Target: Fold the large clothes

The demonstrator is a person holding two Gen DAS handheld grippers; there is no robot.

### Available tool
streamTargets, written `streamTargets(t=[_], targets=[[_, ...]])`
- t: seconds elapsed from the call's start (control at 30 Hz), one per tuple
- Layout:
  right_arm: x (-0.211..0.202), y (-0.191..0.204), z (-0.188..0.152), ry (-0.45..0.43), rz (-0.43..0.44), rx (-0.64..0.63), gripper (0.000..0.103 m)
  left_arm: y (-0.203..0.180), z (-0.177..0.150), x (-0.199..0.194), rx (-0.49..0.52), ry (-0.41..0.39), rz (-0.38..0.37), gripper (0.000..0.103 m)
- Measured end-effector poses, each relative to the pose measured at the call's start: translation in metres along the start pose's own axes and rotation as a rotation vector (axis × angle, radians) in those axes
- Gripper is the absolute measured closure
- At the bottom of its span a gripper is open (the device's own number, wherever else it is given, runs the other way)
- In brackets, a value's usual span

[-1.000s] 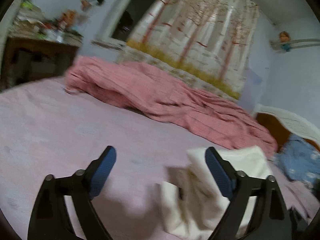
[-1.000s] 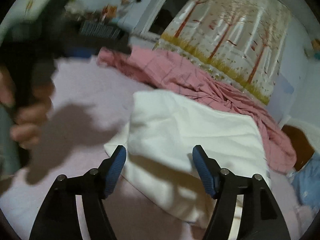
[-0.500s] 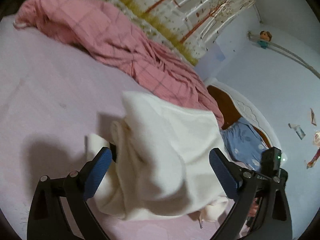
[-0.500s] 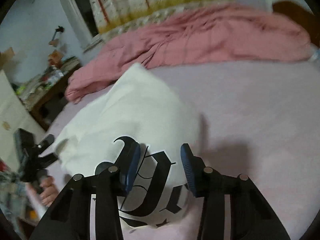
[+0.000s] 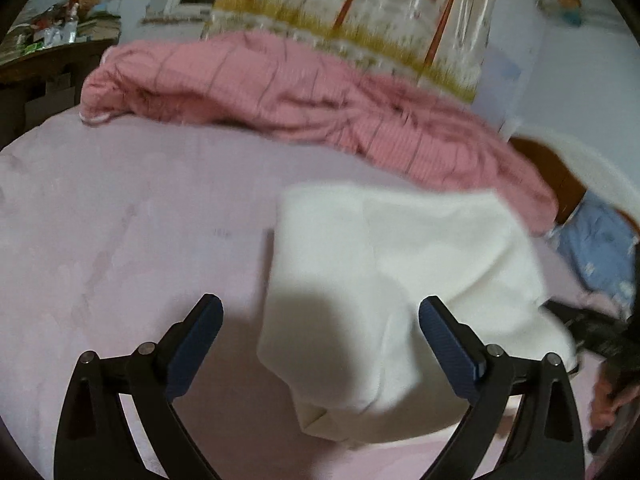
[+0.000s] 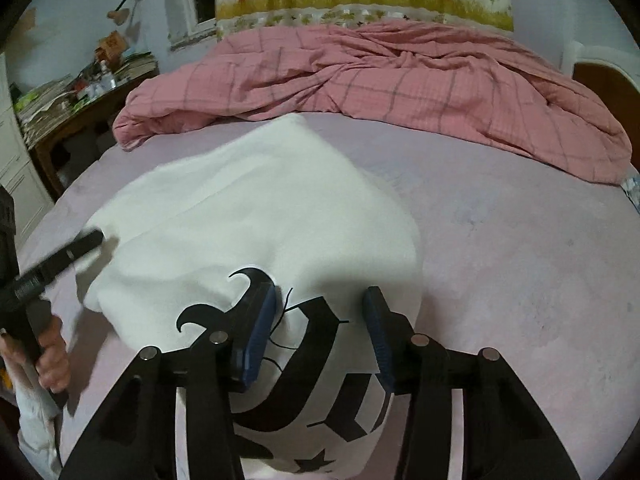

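A white garment (image 5: 400, 272) lies folded over on the pink bed sheet (image 5: 120, 240). Its black printed end (image 6: 304, 360) faces the right wrist view, under my right gripper (image 6: 320, 312). That gripper's jaws are opening, with the printed cloth (image 6: 260, 208) showing in the gap below them and neither pad pressing on it. My left gripper (image 5: 322, 316) stands wide open just above the garment's near left edge, holding nothing. The right wrist view also catches the left gripper (image 6: 60, 256) at the far left, held by a hand (image 6: 52, 360).
A rumpled pink plaid quilt (image 6: 400, 72) runs along the back of the bed. A cluttered wooden desk (image 6: 80, 92) stands at the back left, and a blue cloth (image 5: 600, 240) lies by the headboard (image 5: 560, 168). Bare sheet (image 6: 520, 260) spreads to the right of the garment.
My right gripper has swung round to the garment's printed end, its jaws narrower than a second ago. My left gripper has dipped toward the garment's edge, still open. The cloth has settled flatter.
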State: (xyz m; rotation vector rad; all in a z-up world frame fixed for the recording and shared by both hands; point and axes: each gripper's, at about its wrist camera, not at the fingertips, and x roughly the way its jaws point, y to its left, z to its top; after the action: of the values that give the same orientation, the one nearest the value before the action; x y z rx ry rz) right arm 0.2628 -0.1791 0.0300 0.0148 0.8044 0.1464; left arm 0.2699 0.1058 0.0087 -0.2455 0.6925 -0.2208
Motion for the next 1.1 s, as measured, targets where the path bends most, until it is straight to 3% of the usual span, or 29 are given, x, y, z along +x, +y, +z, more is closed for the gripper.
streamTargets(t=[0.13, 0.33, 0.47, 0.57, 0.63, 0.73, 0.8, 0.87, 0.93, 1.0, 1.1], targets=[[-0.003, 0.004, -0.003, 0.003, -0.023, -0.030, 0.054, 0.007, -0.007, 0.014, -0.060, 0.078, -0.050, 0.004], [-0.022, -0.002, -0.016, 0.067, 0.026, -0.080, 0.054, 0.015, -0.001, 0.002, -0.111, 0.053, -0.096, 0.004], [-0.031, -0.007, -0.026, 0.060, 0.015, -0.100, 0.053, 0.015, -0.002, 0.013, -0.142, 0.107, -0.153, 0.003], [-0.033, -0.013, -0.024, 0.011, -0.018, -0.077, 0.041, 0.014, -0.008, 0.031, -0.173, 0.179, -0.186, 0.000], [-0.041, -0.012, -0.028, -0.059, -0.044, -0.077, 0.039, 0.014, -0.015, 0.045, -0.209, 0.266, -0.263, 0.000], [-0.059, -0.011, -0.046, -0.127, -0.043, -0.073, 0.037, 0.013, -0.014, 0.038, -0.207, 0.266, -0.274, 0.000], [-0.070, -0.014, -0.058, -0.123, 0.005, -0.071, 0.016, 0.010, -0.018, 0.039, -0.204, 0.288, -0.279, 0.000], [-0.071, -0.010, -0.070, -0.071, 0.013, -0.108, 0.016, 0.012, -0.019, 0.039, -0.225, 0.297, -0.291, 0.000], [-0.066, -0.001, -0.081, -0.037, -0.045, -0.177, 0.016, 0.015, -0.021, 0.039, -0.243, 0.306, -0.301, 0.000], [-0.055, 0.004, -0.086, -0.029, -0.176, -0.203, 0.017, 0.013, -0.022, 0.039, -0.240, 0.305, -0.298, 0.000], [-0.039, 0.004, -0.086, -0.036, -0.181, -0.169, 0.021, 0.009, -0.023, 0.041, -0.217, 0.305, -0.287, 0.000]])
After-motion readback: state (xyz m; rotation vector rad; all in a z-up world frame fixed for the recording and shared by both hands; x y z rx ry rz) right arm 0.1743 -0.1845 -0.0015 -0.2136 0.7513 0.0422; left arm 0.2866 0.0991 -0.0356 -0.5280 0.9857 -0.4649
